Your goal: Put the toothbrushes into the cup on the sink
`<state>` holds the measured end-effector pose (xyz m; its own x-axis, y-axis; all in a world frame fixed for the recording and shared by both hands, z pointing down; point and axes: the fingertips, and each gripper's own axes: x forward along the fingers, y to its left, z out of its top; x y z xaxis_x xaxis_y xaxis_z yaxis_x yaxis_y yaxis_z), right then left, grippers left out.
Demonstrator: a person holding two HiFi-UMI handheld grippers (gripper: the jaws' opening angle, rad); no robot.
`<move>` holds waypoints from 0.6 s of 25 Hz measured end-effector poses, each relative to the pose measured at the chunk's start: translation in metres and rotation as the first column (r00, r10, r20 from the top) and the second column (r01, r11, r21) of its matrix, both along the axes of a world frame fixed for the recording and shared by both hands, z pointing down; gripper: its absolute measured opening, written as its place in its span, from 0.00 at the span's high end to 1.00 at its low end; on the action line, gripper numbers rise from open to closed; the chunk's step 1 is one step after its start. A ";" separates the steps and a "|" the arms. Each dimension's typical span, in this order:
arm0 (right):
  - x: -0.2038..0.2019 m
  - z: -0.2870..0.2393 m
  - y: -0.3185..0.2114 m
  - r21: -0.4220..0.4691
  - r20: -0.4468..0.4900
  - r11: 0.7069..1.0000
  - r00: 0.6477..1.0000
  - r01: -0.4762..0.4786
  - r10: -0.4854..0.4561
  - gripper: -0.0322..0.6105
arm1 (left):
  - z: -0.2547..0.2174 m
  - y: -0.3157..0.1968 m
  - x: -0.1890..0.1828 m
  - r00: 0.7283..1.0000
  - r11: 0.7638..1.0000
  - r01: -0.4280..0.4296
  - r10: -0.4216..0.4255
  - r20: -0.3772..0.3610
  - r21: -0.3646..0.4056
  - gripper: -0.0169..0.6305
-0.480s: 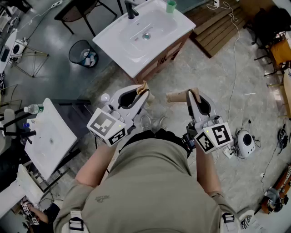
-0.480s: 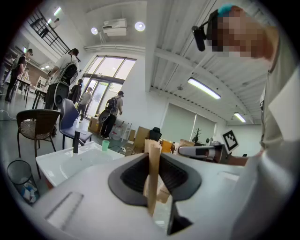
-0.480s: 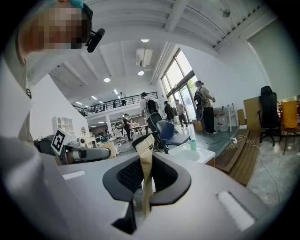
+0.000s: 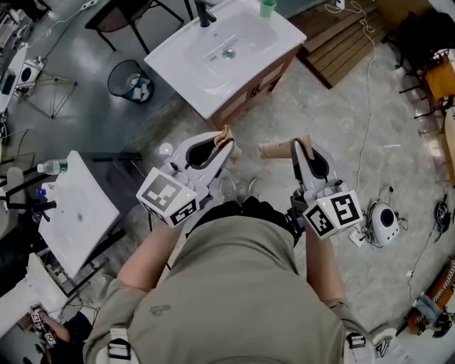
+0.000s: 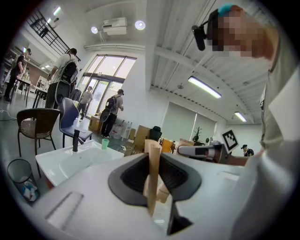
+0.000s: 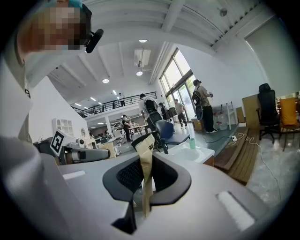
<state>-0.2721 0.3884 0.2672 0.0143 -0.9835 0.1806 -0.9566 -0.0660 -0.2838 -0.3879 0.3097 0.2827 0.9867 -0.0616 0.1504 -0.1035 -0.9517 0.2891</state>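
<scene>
I stand a step back from the white sink [image 4: 213,78], which carries a black faucet [image 4: 205,13] and a green cup [image 4: 267,8] at its far corner. My left gripper [image 4: 222,142] is shut on a tan paper toothbrush pack [image 4: 226,135], which stands edge-on between the jaws [image 5: 153,173]. My right gripper [image 4: 302,148] is shut on a second tan pack [image 4: 279,150] that sticks out to the left. In the right gripper view that pack [image 6: 146,173] rises between the jaws. Both grippers hang level, well short of the sink [image 5: 70,161], and the cup [image 6: 191,143] is far ahead.
A black waste bin [image 4: 130,80] stands left of the sink. A second white basin unit [image 4: 78,213] is at my left. Wooden boards [image 4: 341,43] lie right of the sink, with cables and a white device [image 4: 384,224] on the floor. Several people stand far off.
</scene>
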 end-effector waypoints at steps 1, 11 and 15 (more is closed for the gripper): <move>0.002 0.000 0.001 -0.002 0.000 1.000 1.000 0.002 -0.002 0.90 | 0.000 0.002 0.002 1.000 1.000 0.000 0.000 0.004 0.000 0.88; 0.039 0.021 0.014 -0.024 0.043 0.998 0.997 0.063 -0.062 0.90 | 0.013 0.018 0.042 0.998 0.999 0.044 -0.043 0.040 -0.012 0.88; 0.060 0.022 0.018 -0.019 0.044 0.996 0.995 0.086 -0.085 0.90 | 0.014 0.024 0.062 0.997 0.998 0.067 -0.067 0.042 -0.006 0.88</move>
